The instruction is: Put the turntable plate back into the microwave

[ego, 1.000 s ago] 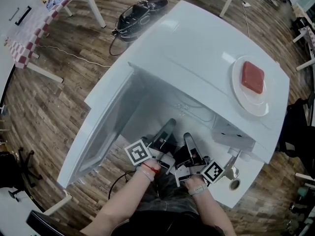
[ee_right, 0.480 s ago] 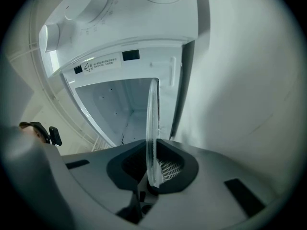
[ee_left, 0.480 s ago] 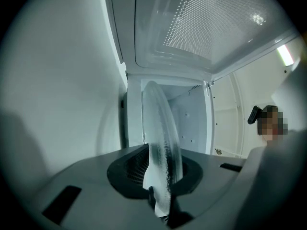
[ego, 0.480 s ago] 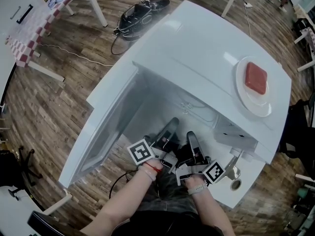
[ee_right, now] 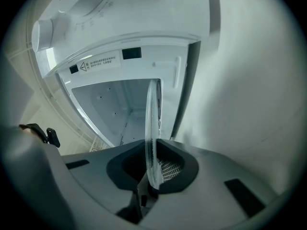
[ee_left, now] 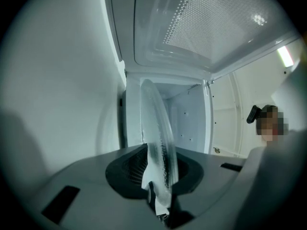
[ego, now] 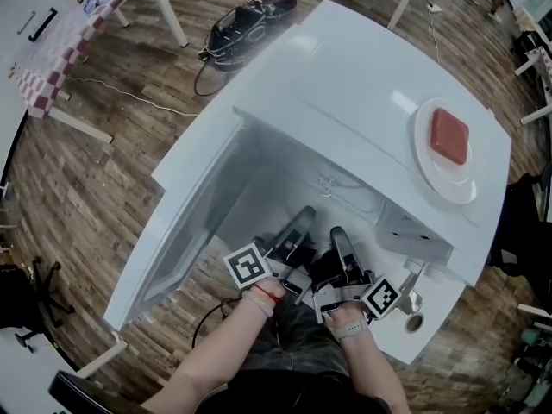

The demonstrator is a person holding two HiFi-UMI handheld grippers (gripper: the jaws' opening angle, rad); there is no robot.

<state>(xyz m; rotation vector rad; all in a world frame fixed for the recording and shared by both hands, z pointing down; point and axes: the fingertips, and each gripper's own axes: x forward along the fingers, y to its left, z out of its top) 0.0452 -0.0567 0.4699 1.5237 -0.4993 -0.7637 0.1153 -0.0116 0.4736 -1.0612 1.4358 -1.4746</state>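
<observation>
I am gripping the glass turntable plate [ee_left: 156, 128] by its edge from two sides. My left hand-held gripper [ego: 297, 227] is clamping one side and my right hand-held gripper [ego: 339, 244] is clamping the other. I am holding it just in front of the open white microwave [ego: 345, 84]. The microwave door [ego: 185, 222] is hanging open beside my left hand-held gripper. A white plate [ego: 431, 179] with a red block [ego: 449, 136] is sitting on top.

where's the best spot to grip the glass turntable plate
At its thin rim, coming edge-on from the side away from the microwave. The turntable plate is a flat glass disc, so only the rim fits between jaws; the left gripper and right gripper pinch it so.
</observation>
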